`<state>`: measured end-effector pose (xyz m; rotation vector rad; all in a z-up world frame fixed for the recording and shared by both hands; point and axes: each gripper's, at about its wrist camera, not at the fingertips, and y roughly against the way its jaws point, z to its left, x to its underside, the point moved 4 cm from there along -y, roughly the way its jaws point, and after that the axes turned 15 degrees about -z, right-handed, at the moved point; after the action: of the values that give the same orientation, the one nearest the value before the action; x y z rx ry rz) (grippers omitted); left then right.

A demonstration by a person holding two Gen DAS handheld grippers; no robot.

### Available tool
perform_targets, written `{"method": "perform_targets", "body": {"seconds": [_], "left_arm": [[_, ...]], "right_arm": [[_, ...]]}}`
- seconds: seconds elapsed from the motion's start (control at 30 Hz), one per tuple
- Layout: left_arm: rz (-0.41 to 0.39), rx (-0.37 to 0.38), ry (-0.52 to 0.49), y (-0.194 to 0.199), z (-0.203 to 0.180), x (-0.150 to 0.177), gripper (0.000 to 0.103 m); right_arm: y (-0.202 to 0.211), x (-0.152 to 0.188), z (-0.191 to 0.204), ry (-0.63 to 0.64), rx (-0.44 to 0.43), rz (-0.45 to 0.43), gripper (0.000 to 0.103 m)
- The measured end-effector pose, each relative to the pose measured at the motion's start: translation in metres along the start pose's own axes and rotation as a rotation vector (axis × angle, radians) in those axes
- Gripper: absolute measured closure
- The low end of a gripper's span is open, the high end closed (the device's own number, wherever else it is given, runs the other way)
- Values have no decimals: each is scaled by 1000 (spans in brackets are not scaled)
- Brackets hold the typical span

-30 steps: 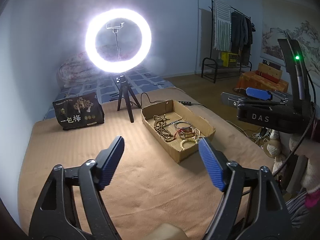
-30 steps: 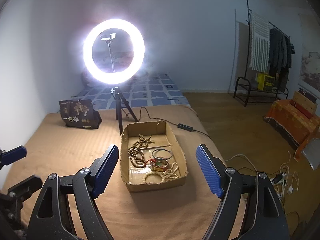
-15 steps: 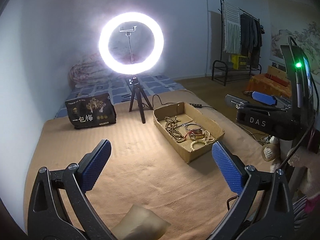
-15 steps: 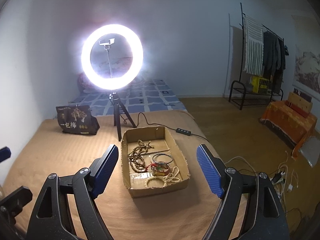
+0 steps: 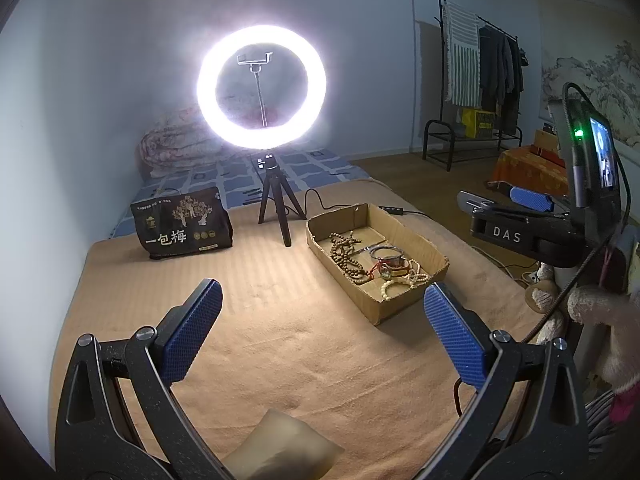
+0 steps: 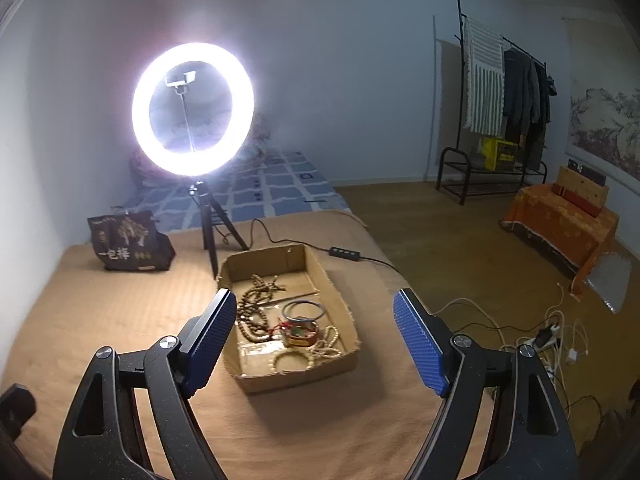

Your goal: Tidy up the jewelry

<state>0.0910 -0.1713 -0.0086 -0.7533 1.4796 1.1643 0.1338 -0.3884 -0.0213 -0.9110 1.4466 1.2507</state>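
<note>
Here, on a tan blanket (image 6: 120,320), the far left holds a dark bag (image 6: 130,244) with printed characters, standing upright near the wall. Next to it a lit ring lamp (image 6: 193,109) stands on a small black tripod (image 6: 210,228), its cable running off toward the floor. Right of the tripod lies an open cardboard tray (image 6: 340,308), and all the jewelry is in it: a long string of brown beads (image 6: 254,312) along the left side, a thin metal bangle (image 6: 303,311) in the middle, a red and gold piece (image 6: 300,332) just in front of the bangle, and pale bead bracelets (image 6: 294,360) at the near end. Both tools hover short of the tray, tilted down toward the blanket. The left gripper (image 5: 320,336) has its jaws spread to their widest with only bare blanket between the blue pads (image 5: 188,336), the tray lying ahead and to its right. The right gripper (image 6: 314,338) is also spread wide and holds nothing; the tray's near end shows between its pads (image 6: 210,340), untouched. In the left view the right tool appears at the far right edge, above a hand in a pale glove (image 5: 600,308).
</note>
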Motion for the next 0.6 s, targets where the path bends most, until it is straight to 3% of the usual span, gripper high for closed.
{"method": "perform_targets", "body": {"seconds": [0.6], "left_arm": [[-3,-2,-2,1,-2,-1,0]], "right_arm": [[-3,4,2,35,6,29,22]]}}
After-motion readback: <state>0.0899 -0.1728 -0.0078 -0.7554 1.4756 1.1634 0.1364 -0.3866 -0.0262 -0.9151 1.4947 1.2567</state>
